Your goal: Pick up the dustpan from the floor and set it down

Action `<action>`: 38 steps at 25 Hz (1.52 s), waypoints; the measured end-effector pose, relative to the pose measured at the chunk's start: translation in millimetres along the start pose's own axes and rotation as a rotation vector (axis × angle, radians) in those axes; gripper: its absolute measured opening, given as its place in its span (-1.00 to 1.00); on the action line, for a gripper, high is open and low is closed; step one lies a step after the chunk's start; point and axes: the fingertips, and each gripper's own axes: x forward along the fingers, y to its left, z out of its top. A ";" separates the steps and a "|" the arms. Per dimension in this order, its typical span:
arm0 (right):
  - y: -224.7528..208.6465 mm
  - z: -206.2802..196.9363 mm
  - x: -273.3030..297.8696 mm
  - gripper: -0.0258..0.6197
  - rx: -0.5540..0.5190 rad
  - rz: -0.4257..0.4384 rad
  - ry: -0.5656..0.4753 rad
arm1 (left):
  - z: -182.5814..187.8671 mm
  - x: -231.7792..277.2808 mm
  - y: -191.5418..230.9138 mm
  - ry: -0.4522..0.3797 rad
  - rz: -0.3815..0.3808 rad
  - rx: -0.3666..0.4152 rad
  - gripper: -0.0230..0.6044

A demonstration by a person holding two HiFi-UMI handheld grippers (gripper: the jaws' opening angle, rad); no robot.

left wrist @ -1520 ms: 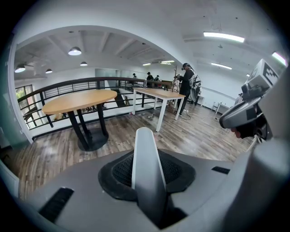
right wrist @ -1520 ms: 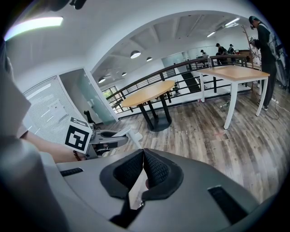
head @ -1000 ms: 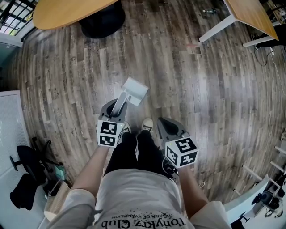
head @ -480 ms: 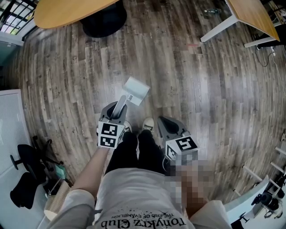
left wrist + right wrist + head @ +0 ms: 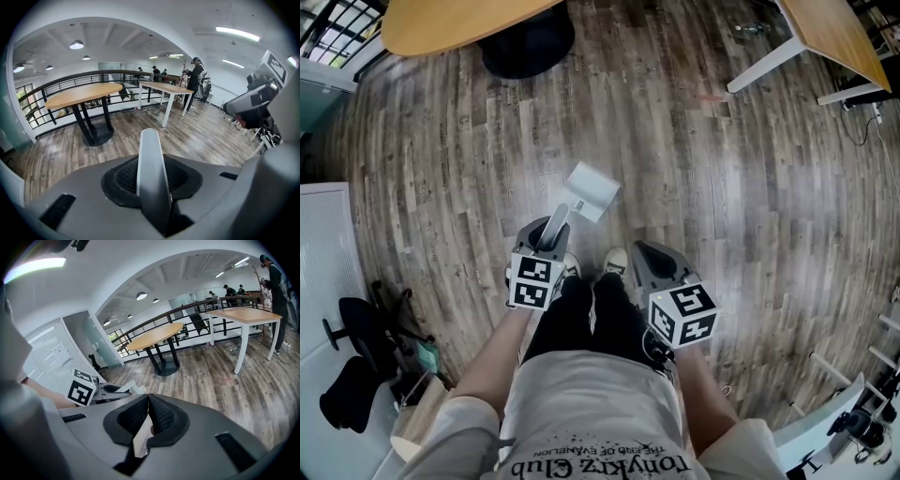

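Left gripper (image 5: pixel 546 236) — clenched on the handle of the dustpan (image 5: pixel 593 191). The white pan extends at 1 o'clock from the jaws, over the wooden floor (image 5: pixel 741 187); its contents are not discernible. Right gripper (image 5: pixel 652 266) — jaws closed together, empty.

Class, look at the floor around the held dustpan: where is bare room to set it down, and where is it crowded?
Free: wood floor ahead, between dustpan, round table base and white desk legs. Crowded: around the black chair, lower left.
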 end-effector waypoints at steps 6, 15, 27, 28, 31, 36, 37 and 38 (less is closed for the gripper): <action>5.4 -0.8 -3.6 -0.84 -0.006 0.001 -0.004 | -3.1 0.5 2.5 0.043 -0.005 -0.017 -0.49; 11.1 -2.2 -7.1 -0.84 -0.015 0.002 -0.011 | -12.4 -2.8 -0.8 0.084 -0.033 -0.022 -0.17; 30.3 8.1 -20.4 -0.84 -0.047 0.008 -0.058 | 3.3 -32.7 5.5 0.014 0.013 0.025 -0.16; 32.8 10.6 -21.8 -0.84 -0.052 0.009 -0.065 | 5.1 -36.5 6.2 0.008 0.015 0.022 -0.16; 39.5 18.2 -28.1 -0.84 -0.071 0.012 -0.082 | 12.4 -52.6 4.1 -0.015 0.018 0.009 -0.16; 51.9 29.1 -41.5 -0.84 -0.105 0.013 -0.113 | 28.9 -85.4 -4.0 -0.080 0.021 -0.009 -0.20; 55.0 31.2 -43.6 -0.84 -0.113 0.014 -0.119 | 33.3 -91.2 -5.5 -0.096 0.022 -0.010 -0.24; 58.0 33.2 -45.4 -0.84 -0.121 0.015 -0.124 | 37.9 -96.8 -7.0 -0.111 0.022 -0.013 -0.28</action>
